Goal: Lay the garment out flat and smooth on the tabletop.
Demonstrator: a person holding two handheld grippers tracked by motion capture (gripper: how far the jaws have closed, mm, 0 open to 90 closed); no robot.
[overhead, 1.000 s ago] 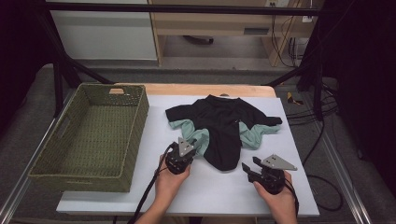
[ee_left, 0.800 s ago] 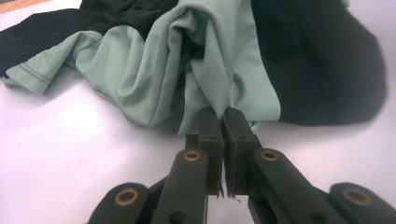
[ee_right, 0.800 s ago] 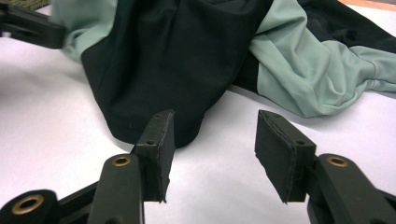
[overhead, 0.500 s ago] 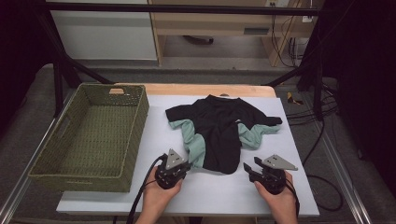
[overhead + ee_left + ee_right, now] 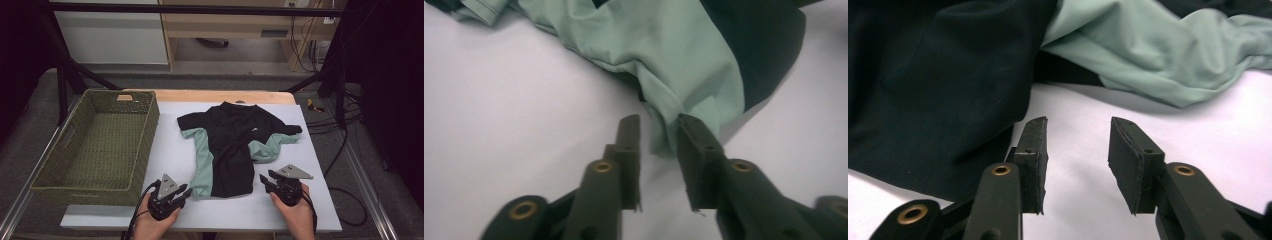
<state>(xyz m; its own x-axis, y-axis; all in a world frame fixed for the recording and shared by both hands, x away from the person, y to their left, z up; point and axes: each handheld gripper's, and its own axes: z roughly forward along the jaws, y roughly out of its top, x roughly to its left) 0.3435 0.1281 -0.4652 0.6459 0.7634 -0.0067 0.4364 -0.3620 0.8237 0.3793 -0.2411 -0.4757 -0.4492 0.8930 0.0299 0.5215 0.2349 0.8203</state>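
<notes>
I am laying out the shirt [image 5: 235, 145], which lies crumpled mid-surface, its hem toward the near edge, with a basket [image 5: 95, 145] at the left edge. My left tongs [image 5: 184, 192] have just been opening and stand released, the mint hem corner hanging between the jaws without being pinched. My right tongs [image 5: 265, 181] have just been closing but are still parted on bare white surface, just beside the dark hem. Next, I judge, both must bite the hem corners to pull it flat. The left gripper view shows the cloth [image 5: 664, 95] between the pads; the high view shows the sleeves and the basket.
</notes>
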